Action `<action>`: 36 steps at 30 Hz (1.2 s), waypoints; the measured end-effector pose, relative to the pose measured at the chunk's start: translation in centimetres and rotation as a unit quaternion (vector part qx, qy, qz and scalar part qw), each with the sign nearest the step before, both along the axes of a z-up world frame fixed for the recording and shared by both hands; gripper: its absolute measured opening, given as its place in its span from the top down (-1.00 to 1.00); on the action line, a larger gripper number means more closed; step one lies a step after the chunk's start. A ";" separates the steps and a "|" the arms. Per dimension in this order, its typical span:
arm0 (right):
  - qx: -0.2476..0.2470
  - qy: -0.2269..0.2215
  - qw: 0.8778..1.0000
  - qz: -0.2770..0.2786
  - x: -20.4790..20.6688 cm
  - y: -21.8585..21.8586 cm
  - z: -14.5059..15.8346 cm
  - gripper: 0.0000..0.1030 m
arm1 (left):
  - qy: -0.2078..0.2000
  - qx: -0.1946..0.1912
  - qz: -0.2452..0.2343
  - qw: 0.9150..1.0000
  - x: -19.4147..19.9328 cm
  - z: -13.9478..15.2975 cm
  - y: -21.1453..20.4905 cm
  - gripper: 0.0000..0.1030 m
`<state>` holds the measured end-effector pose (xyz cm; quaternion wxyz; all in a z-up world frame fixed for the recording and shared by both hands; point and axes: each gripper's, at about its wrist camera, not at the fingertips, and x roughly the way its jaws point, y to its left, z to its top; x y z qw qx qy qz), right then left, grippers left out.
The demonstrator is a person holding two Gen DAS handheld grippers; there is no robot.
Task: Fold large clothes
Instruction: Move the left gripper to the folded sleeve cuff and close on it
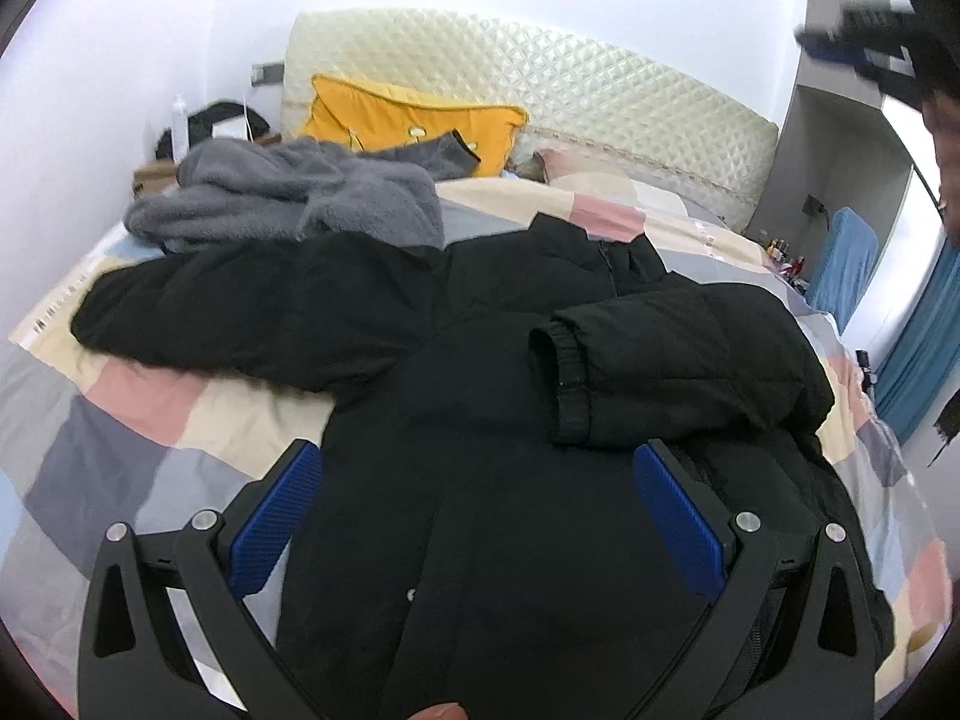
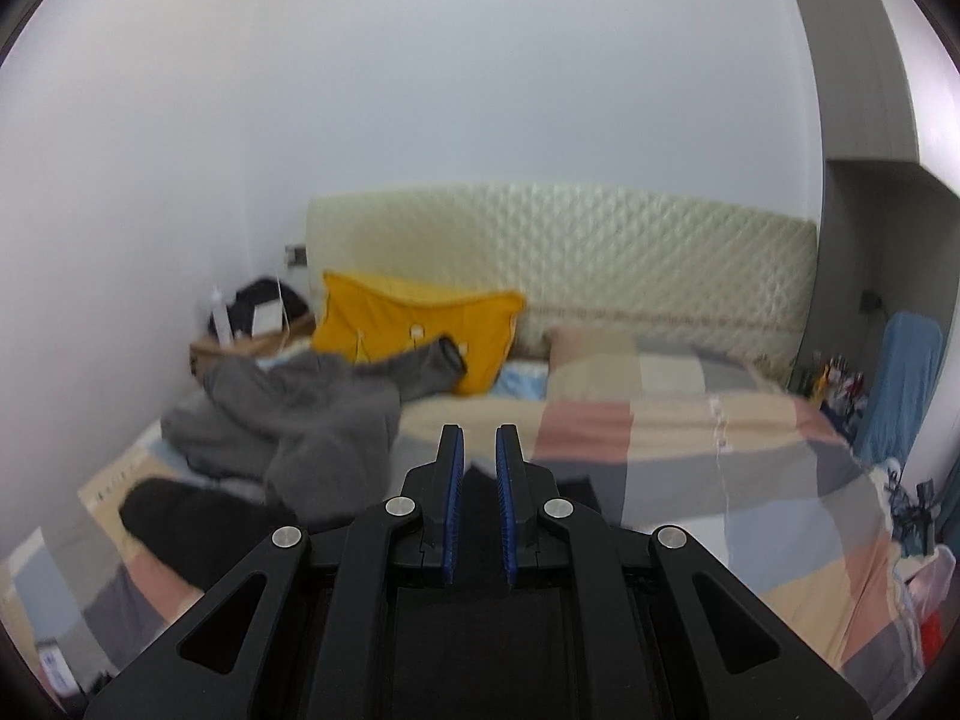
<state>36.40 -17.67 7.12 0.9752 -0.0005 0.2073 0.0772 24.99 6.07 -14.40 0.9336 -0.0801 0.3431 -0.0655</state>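
A checked bedspread (image 1: pixel 150 420) is covering the bed. At twelve o'clock a quilted cream headboard (image 1: pixel 540 78) is standing against the white wall (image 2: pixel 480 90), with a yellow pillow (image 1: pixel 390 114) leaning on it at eleven. At ten o'clock a bedside table (image 2: pixel 252 348) is sitting in the corner. At three o'clock a blue cloth (image 1: pixel 849 258) is hanging beside small bottles (image 1: pixel 780 252).

A: Free room on the bed (image 1: pixel 180 414)?
B: Foot edge + right side by the headboard (image 1: pixel 600 90): bare quilt, clear pass.
A: In the way?
B: Black jacket (image 1: pixel 480 396) fills the middle, one sleeve out toward the left edge. Grey fleece (image 1: pixel 288 198) heaped at the head-left corner, touching it. Yellow pillow (image 1: pixel 408 114) stands against the headboard behind.
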 end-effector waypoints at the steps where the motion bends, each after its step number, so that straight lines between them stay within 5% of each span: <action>1: 0.005 0.004 1.000 0.000 -0.5 0.0 -0.6 0.86 | 0.006 -0.007 -0.001 1.000 0.3 -0.2 0.2 -1.00; 17: 0.070 0.096 0.990 -0.082 -6.3 -13.1 -17.3 0.75 | 0.026 -0.020 -0.036 0.999 1.9 -1.8 -1.8 -1.00; 20: 0.090 0.114 0.986 -0.084 -6.9 -15.7 -19.3 0.33 | 0.024 -0.018 -0.045 0.999 1.9 -2.0 -2.5 -1.00; 28: 0.122 0.155 0.974 -0.108 -7.0 -20.2 -22.6 0.26 | 0.048 -0.040 -0.056 0.996 3.5 -2.9 -3.5 -1.00; 30: 0.118 0.157 0.973 -0.117 -7.0 -21.2 -23.5 -0.13 | 0.062 -0.045 -0.056 0.995 4.5 -3.1 -4.1 -0.99; 36: 0.123 0.175 0.968 -0.129 -6.9 -24.0 -26.5 -0.22 | 0.124 -0.086 -0.049 0.987 9.3 -4.7 -5.8 -0.99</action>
